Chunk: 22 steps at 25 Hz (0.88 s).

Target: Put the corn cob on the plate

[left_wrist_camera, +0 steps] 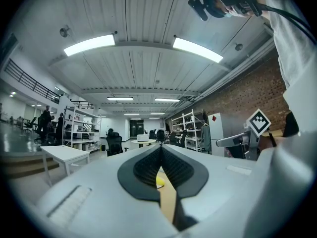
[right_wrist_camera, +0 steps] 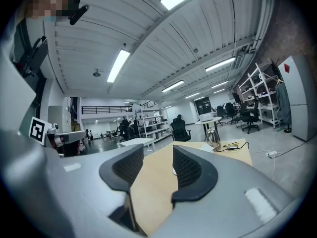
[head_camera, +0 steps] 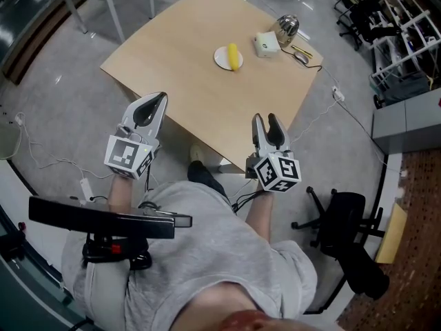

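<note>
R gripper [head_camera: 265, 121]: jaws apart, nothing btwn them, only bare tabletop shows through the gap in its own view. L gripper [head_camera: 157, 98]: jaws clenched tip to tip, also empty. Both point level and sit close to the person's body, off the near edge of the wooden table [head_camera: 172, 81], well apart from everything on it.

Corn cob [head_camera: 235, 56] lies on the right part of the small white plate [head_camera: 221, 58], toward the table's far side. One end looks to overhang the rim a bit; can't tell how firmly it sits. My read: the placing is done, and what's left is not disturbing it.

To do that well:
- Hold both grippers back & level, w/ no sweep over the table.
- The cob is round & prob. rolls easily and the plate looks shallow, so a knock to the table could send it off.
- If a re-seat is wanted, use the R gripper and close across the cob's width.
- Come in from the near-left side. A white box [head_camera: 266, 44], a shiny kettle [head_camera: 287, 27] & a cable [head_camera: 310, 59] crowd the plate's right.
</note>
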Each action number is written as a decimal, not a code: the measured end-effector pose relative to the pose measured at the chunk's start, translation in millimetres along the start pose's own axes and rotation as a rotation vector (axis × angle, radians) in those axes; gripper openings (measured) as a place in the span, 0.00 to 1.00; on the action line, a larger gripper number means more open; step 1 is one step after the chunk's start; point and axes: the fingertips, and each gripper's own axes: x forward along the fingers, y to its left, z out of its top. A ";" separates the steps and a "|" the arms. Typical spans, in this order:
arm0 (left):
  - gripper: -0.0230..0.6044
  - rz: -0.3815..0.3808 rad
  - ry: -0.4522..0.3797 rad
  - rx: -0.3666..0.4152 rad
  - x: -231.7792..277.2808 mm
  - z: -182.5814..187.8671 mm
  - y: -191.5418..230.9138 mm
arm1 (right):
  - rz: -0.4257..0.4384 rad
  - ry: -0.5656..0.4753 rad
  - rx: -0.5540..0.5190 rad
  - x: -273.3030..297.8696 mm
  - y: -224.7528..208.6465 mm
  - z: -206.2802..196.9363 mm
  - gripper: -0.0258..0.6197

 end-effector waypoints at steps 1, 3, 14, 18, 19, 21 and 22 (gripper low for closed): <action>0.07 0.000 0.001 -0.001 -0.9 -0.2 -0.7 | -0.003 -0.005 0.000 -2.4 0.1 1.0 0.33; 0.07 0.000 0.005 -0.001 -1.8 -0.6 -2.2 | -0.005 -0.010 0.002 -6.5 -0.2 2.2 0.33; 0.07 -0.006 0.006 -0.003 0.8 0.4 -7.9 | -0.033 -0.040 0.008 -12.4 -6.1 6.7 0.24; 0.07 -0.009 0.003 -0.006 2.1 -0.5 -10.1 | -0.042 -0.045 0.003 -13.8 -8.5 7.3 0.20; 0.07 -0.009 0.005 -0.007 2.1 -1.2 -10.3 | -0.042 -0.042 0.002 -13.9 -8.7 6.6 0.20; 0.07 -0.008 0.009 -0.009 1.9 -2.0 -10.3 | -0.040 -0.032 0.003 -13.6 -8.2 5.0 0.20; 0.07 -0.008 0.011 -0.009 2.0 -1.7 -10.5 | -0.040 -0.029 0.003 -13.4 -8.2 4.5 0.19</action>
